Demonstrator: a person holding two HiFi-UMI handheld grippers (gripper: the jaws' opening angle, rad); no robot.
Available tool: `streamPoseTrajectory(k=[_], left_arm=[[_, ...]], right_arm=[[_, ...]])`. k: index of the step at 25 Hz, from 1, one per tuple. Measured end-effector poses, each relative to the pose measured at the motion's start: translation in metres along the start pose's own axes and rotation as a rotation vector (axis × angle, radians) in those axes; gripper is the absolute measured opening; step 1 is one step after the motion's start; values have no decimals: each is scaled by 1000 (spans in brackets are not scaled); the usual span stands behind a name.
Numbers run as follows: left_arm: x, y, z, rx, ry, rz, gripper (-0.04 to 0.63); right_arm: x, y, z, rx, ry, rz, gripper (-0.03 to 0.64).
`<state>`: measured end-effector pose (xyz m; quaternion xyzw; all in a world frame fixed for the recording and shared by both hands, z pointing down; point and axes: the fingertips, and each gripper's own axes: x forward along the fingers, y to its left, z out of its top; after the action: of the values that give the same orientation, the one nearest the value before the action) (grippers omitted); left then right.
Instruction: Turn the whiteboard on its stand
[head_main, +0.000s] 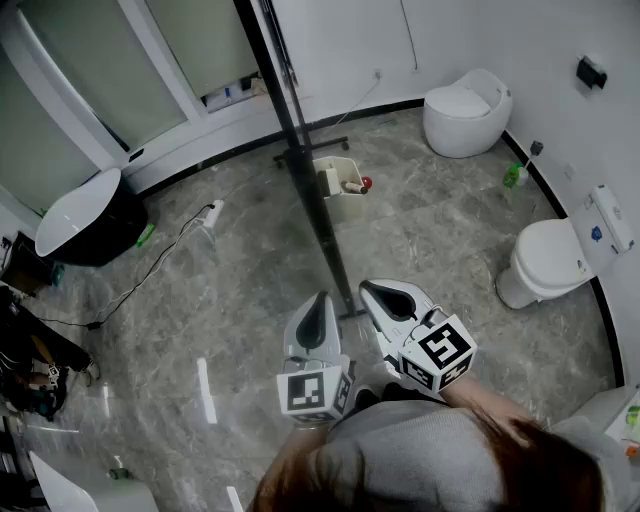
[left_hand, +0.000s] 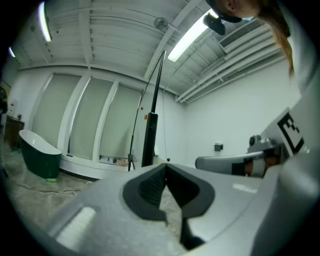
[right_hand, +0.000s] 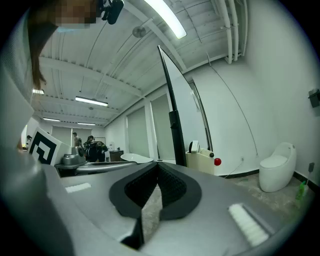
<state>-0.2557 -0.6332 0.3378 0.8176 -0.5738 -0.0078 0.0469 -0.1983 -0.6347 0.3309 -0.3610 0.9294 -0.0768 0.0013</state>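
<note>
Edge-on dark-framed whiteboard at 12 o'clock, beige box just beside; white toilet at 3; grey marble floor; left hand-held gripper and right hand-held gripper closed, empty

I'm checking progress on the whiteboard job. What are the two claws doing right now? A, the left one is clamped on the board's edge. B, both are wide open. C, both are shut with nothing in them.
C: the left claw and the right claw each show tips together and empty, with the whiteboard standing ahead, ungripped.
</note>
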Motion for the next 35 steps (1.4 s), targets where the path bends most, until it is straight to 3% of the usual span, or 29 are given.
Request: streamPoseTrajectory(k=[17, 35], left_arm=[[-9, -13, -1, -17, 2, 14, 0], [-15, -21, -16, -40, 7, 101, 0]], right_arm=[[-16, 2, 1, -2, 3, 2, 3], [-27, -4, -6, -4, -2, 54, 3]])
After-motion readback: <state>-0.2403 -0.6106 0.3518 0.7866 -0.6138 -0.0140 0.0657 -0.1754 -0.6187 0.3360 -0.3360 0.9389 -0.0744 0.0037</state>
